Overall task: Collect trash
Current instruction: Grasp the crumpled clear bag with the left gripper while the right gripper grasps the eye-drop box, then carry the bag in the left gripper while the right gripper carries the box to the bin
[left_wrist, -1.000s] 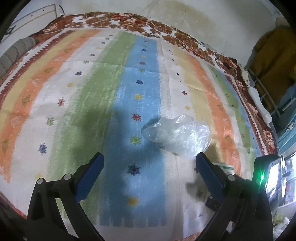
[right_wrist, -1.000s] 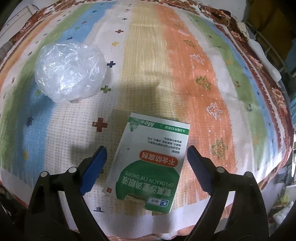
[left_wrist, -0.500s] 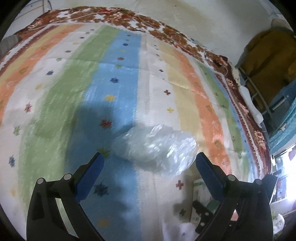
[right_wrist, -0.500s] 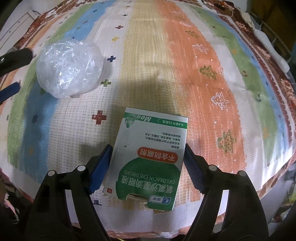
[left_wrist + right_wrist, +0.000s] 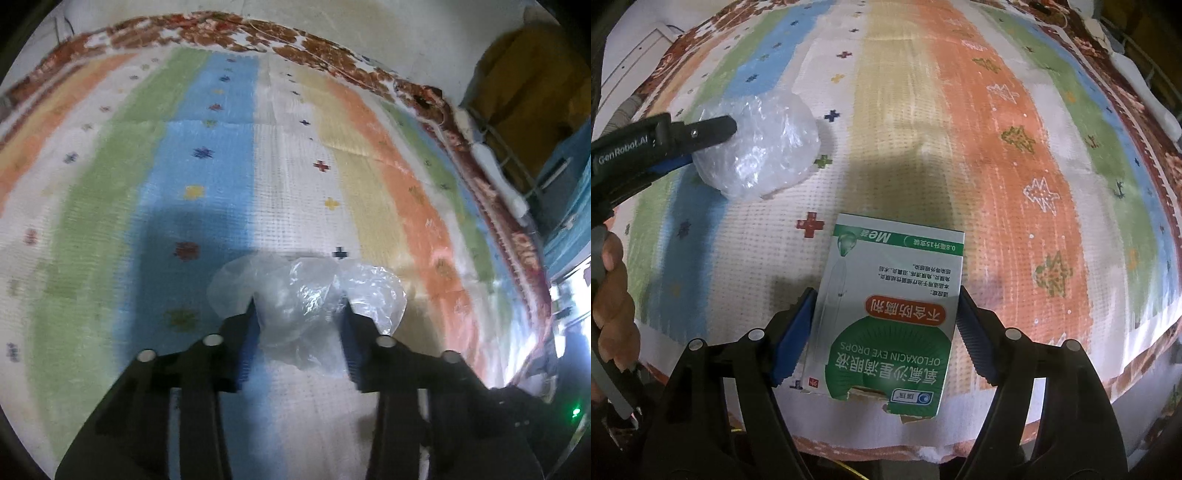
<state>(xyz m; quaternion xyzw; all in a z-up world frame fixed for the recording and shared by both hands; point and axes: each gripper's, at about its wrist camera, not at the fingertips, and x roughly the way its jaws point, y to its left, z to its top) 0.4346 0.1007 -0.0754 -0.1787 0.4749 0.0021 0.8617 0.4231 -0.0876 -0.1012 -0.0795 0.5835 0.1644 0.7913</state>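
A crumpled clear plastic bag (image 5: pixel 373 291) lies on the striped bedspread (image 5: pixel 221 166). My left gripper (image 5: pixel 299 306) is closing on it, its blue pads pressing into the plastic, which bulges out on both sides. The right wrist view shows that same bag (image 5: pixel 768 147) with the left gripper (image 5: pixel 713 144) clamped on it from the left. Nearer the bed's front lies a green and white eye drops box (image 5: pixel 897 266), flat and with a torn lower flap. My right gripper (image 5: pixel 886 295) straddles it, one pad touching each long side.
The bedspread (image 5: pixel 997 166) ends at a brown flowered border near the front edge (image 5: pixel 923 439). A person's hand (image 5: pixel 609 295) holds the left tool's handle. A pale wall stands behind the bed, and a rack with yellow cloth (image 5: pixel 517 74) stands at the right.
My left gripper moved up to the plastic bag and its wide-open jaws closed onto it. The right gripper's jaws narrowed until the pads met the sides of the box.
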